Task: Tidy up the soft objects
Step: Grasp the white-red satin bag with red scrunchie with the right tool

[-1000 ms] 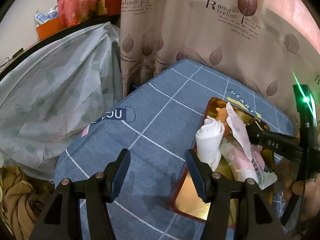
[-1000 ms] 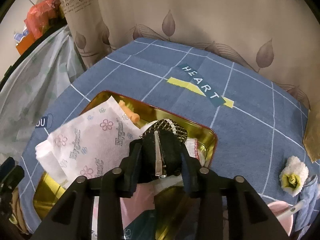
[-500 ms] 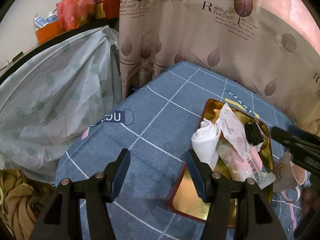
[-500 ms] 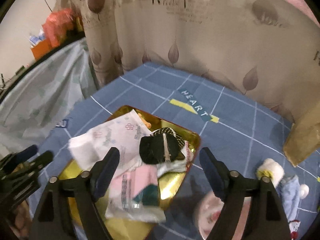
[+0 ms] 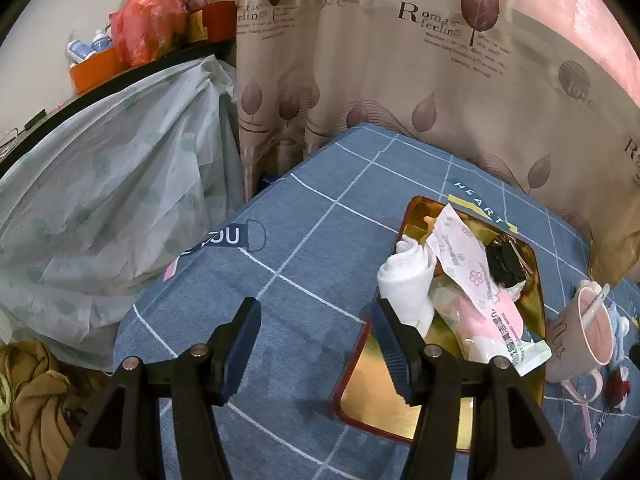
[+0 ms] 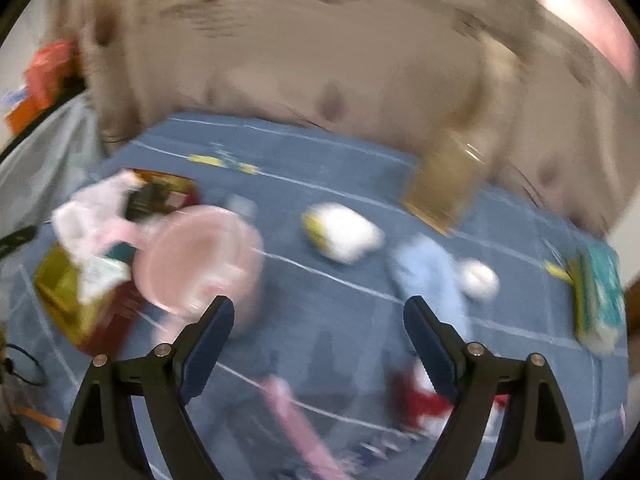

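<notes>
In the left wrist view a gold tray (image 5: 372, 396) with a red rim holds a rolled white cloth (image 5: 404, 284), a floral tissue packet (image 5: 464, 264), a pink packet (image 5: 500, 320) and a black zip pouch (image 5: 502, 262). My left gripper (image 5: 316, 312) hangs open over the blue cloth, just left of the tray, holding nothing. The right wrist view is blurred by motion. My right gripper (image 6: 318, 306) has its jaws opening, with nothing between them. Beyond it lie a white and yellow rolled cloth (image 6: 340, 236), a light blue soft piece (image 6: 432, 272) and a red soft thing (image 6: 424, 400).
A pink mug (image 6: 200, 256) stands right of the tray, with a pink strap (image 6: 292, 408) in front of it. A brown paper bag (image 6: 444, 184) sits at the back by the curtain, and a teal packet (image 6: 600, 292) at the far right. A plastic-covered heap (image 5: 100, 208) borders the table's left.
My right gripper let go of the black zip pouch, left it in the tray, opened wide and swung right past the mug. The left gripper stayed still.
</notes>
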The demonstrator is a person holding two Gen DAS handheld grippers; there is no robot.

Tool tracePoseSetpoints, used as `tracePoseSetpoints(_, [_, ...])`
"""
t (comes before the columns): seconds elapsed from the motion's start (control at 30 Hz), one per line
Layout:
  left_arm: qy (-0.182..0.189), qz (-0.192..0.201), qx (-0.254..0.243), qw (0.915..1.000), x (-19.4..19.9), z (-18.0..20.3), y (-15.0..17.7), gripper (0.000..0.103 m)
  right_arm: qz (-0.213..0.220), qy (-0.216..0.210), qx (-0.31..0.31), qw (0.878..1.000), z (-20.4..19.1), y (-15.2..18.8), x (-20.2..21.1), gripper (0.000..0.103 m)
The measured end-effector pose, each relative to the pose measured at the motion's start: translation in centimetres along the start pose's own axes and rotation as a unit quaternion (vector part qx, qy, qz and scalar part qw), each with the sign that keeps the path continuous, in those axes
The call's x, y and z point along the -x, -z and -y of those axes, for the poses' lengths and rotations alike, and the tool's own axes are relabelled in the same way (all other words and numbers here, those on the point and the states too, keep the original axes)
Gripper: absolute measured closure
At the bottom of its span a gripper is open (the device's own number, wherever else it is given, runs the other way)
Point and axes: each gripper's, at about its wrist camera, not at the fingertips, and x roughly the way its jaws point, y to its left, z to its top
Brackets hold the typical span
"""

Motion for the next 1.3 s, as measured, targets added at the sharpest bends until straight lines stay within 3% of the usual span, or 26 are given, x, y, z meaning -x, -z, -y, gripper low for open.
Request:
tracePoseSetpoints(0.17, [-0.003, 0.002, -0.006, 1.0000, 0.2, 0.3, 0.1, 0.044, -0.033, 0.040, -0.058, 0.997, 6.5, 3.2, -1.0, 0.018])
tracePoseSetpoints(0.37, [-0.002, 0.004, -0.013, 0.9999, 0.4, 0.8, 0.3, 0.044, -0.061, 0.044, -0.087, 0.993, 9.9, 6.3, -2.4, 0.018])
tracePoseSetpoints(0.53, [0.006, 0.008, -0.020, 0.9997, 0.8, 1.2, 0.4, 0.044, -0.058, 0.032, -0.093, 0.993, 10.4, 6.9, -3.4, 0.013])
tracePoseSetpoints(0.83, [0.038, 0.012, -0.049, 0.9980, 2.2, 4.1, 1.0, 0.044, -0.044, 0.013, -0.068, 0.997, 10.0, 7.5, -5.9, 0.014])
tracePoseSetpoints(1.0, [0.080, 0.002, -0.085, 0.9931, 3.5, 8.2, 2.3, 0.044, -0.028, 0.001, -0.065, 0.997, 10.2, 7.8, -5.6, 0.028])
tracePoseSetpoints(1.13, [0.120, -0.008, -0.118, 0.9858, 4.3, 12.4, 3.1, 0.044, -0.016, -0.002, -0.079, 0.997, 11.3, 7.8, -5.0, 0.054])
tracePoseSetpoints(1.17, [0.129, -0.008, -0.129, 0.9832, 4.6, 13.6, 3.3, 0.044, -0.013, -0.001, -0.084, 0.996, 11.6, 7.8, -4.8, 0.066])
tracePoseSetpoints(1.3, [0.173, -0.012, -0.162, 0.9713, 5.6, 17.9, 3.9, 0.044, -0.014, -0.003, -0.088, 0.996, 12.5, 7.7, -4.5, 0.074])
